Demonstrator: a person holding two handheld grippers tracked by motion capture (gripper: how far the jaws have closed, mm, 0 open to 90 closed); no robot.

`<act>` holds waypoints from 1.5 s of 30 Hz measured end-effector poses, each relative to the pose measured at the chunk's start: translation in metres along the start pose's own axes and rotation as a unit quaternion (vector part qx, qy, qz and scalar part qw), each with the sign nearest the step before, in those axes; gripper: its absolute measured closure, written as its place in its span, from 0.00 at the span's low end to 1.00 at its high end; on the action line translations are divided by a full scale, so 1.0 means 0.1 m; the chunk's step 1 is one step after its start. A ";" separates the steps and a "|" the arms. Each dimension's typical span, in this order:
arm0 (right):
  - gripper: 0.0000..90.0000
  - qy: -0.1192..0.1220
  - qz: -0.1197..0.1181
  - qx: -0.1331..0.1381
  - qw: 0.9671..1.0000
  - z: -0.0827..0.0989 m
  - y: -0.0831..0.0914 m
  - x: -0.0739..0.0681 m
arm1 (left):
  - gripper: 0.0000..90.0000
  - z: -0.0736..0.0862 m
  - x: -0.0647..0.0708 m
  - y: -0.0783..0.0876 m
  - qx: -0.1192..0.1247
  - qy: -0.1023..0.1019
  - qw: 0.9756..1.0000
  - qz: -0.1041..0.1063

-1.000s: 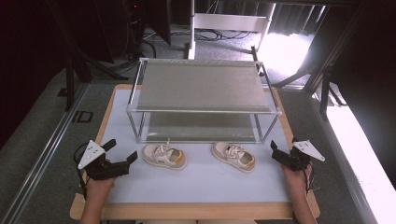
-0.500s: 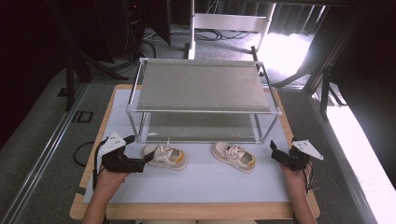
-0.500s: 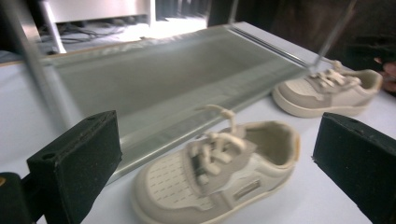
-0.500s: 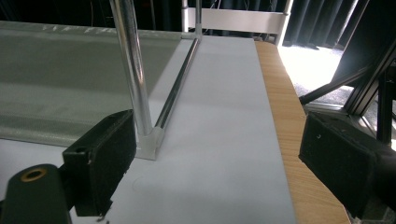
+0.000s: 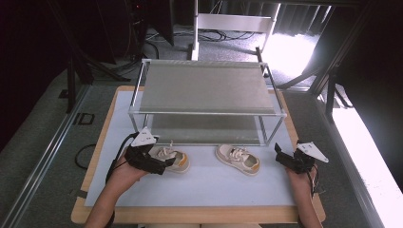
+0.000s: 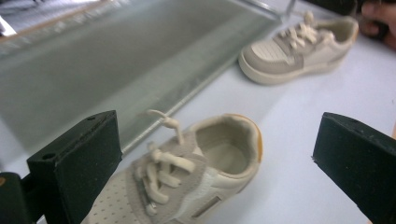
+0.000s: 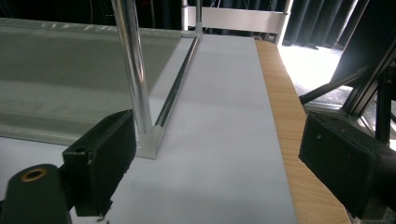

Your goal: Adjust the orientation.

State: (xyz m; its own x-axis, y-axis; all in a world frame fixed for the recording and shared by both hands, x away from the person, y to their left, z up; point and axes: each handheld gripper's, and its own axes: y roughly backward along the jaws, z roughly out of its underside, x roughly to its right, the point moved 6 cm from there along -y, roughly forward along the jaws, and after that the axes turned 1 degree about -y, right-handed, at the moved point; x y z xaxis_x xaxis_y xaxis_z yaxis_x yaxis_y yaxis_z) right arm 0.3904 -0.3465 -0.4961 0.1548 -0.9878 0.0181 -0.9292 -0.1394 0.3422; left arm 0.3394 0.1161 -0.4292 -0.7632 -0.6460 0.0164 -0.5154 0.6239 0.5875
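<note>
My left gripper (image 5: 161, 166) sits at the lower left of the high view with its jaws spread wide over the left sneaker (image 5: 172, 159), and nothing is clamped between them. In the left gripper view that beige sneaker (image 6: 187, 175) lies low in the centre between my two black jaws, heel toward the right of the frame, laces loose, on the white mat (image 5: 209, 185). The second sneaker (image 5: 238, 159) rests in the lower middle of the high view, just in front of the metal two-shelf rack (image 5: 206, 90). My right gripper (image 5: 283, 157) hovers at the lower right, jaws parted and empty, near the rack's corner post (image 7: 133, 70).
</note>
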 end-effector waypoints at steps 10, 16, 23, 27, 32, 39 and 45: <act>0.12 0.003 0.000 -0.002 1.000 0.00 0.00 -0.01 | 0.01 -0.03 0.19 -0.29 -0.121 -0.020 0.992 0.043; 0.12 0.004 -0.001 -0.002 1.000 0.00 0.00 -0.01 | 0.06 -0.07 0.23 -0.39 -0.146 -0.007 0.989 0.031; 0.12 0.001 -0.004 -0.003 1.000 0.00 0.00 -0.01 | 0.18 -0.08 0.32 -0.52 -0.204 0.000 0.978 0.032; 0.12 0.006 -0.003 -0.003 1.000 0.01 0.00 -0.02 | 0.36 -0.06 0.34 -0.58 -0.235 0.005 0.971 0.038; 0.12 0.007 -0.004 -0.004 1.000 0.01 -0.01 -0.02 | 0.52 -0.05 0.35 -0.69 -0.265 0.013 0.963 0.049; 0.12 0.010 -0.004 -0.006 1.000 0.01 -0.01 -0.03 | 0.57 -0.06 0.33 -0.80 -0.280 0.021 0.959 0.046; 0.12 0.014 -0.004 -0.006 1.000 0.01 -0.01 -0.03 | 0.64 -0.01 0.32 -0.86 -0.292 0.027 0.954 0.053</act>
State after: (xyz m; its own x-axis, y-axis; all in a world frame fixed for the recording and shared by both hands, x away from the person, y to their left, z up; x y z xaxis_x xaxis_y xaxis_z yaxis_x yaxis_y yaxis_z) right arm 0.3906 -0.3432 -0.4980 0.1725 -0.9842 0.0409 -0.9236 -0.1471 0.3539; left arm 0.3600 0.0416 -0.4779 -0.7695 -0.6244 0.1344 -0.1180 0.3458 0.9309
